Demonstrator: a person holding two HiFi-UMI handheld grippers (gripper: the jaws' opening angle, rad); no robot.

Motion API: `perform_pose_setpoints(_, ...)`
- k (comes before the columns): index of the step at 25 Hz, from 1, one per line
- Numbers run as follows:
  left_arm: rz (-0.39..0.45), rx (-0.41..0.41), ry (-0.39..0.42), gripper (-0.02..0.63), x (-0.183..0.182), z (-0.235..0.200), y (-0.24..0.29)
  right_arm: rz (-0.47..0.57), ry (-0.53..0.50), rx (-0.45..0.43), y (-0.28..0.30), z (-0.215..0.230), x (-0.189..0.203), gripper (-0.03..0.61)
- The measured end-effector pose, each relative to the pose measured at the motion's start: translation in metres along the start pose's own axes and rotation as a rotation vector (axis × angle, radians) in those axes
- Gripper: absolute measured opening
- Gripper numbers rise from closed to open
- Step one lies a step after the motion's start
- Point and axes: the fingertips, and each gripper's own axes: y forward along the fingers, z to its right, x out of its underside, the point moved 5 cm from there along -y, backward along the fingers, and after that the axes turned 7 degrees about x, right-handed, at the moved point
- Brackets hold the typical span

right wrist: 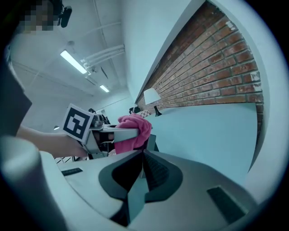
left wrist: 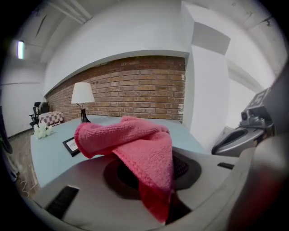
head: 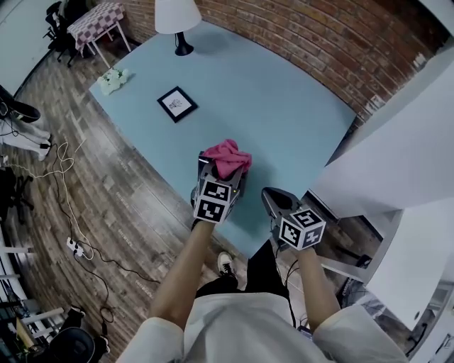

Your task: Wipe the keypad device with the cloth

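Frankly, the flat black-framed thing far ahead of my jaws is too small to read as a keypad. My left gripper pinches a crumpled pink cloth over the pale blue tabletop; its folds hide the jaw tips. My right gripper, just beside, has its jaws pressed together on nothing.

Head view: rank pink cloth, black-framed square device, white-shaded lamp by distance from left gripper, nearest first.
1. Pink cloth: clamped in the left gripper jaws.
2. Black-framed square device: flat on the blue table, ahead and to the left.
3. White-shaded lamp: at the table's far edge.
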Motion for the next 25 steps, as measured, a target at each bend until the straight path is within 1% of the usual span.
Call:
perform_pose_setpoints(2, -0.001, -0.009, 0.007, 0.152, 0.001, 0.001, 0.001, -0.002, 0.007, -0.005, -0.005, -0.001, 0.005, 0.021)
perform_pose_setpoints(7, -0.029, -0.029, 0.052, 0.155, 0.007, 0.006, 0.002, -0.022, -0.013, -0.012, -0.007, 0.0, 0.011, 0.021)
perform_pose_setpoints(12, -0.04, -0.031, 0.039, 0.156, 0.018, 0.01, 0.0, -0.007, 0.034, -0.031, -0.003, -0.002, 0.006, 0.021)
perform_pose_setpoints(21, -0.073, -0.031, 0.013, 0.156, 0.048, 0.019, -0.009, -0.004, 0.035, -0.026, 0.002, -0.009, 0.003, 0.021)
perform_pose_setpoints(25, -0.111, -0.017, -0.005, 0.156, 0.068, 0.026, -0.011, 0.0, 0.039, -0.022, -0.001, -0.008, 0.004, 0.021)
